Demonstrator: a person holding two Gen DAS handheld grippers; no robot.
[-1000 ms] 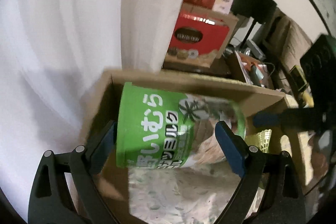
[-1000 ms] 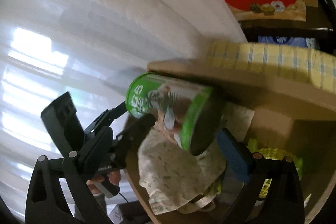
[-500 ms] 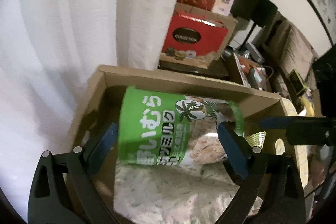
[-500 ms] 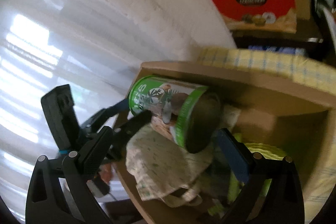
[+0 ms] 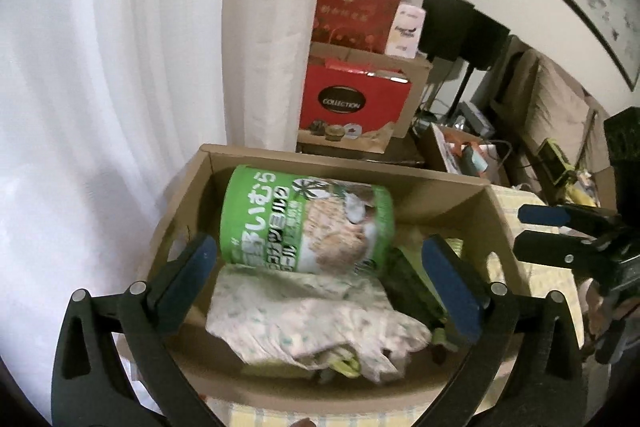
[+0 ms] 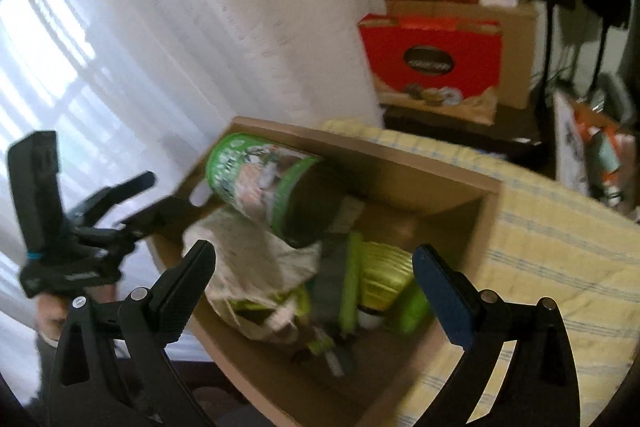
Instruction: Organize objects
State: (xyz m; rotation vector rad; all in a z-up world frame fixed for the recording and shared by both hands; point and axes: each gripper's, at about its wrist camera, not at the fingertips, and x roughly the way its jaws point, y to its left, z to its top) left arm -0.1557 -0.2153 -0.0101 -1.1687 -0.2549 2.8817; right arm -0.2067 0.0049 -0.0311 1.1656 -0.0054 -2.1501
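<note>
Above the cardboard box (image 5: 496,215), left gripper (image 5: 320,279) fingers spread, green can (image 5: 306,221) released, right gripper (image 6: 314,279) fingers spread

I see a matt brown cardboard box (image 5: 452,193), a glossy printed green can (image 5: 306,221) lying on soft patterned cloth (image 5: 304,315), and a woven yellow checked tablecloth (image 6: 560,247).

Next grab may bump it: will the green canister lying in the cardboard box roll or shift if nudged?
Probably. The green cylindrical canister lies on its side, so it may roll. It rests partly on a crumpled floral cloth, so that soft footing could let it tilt or slide.
</note>
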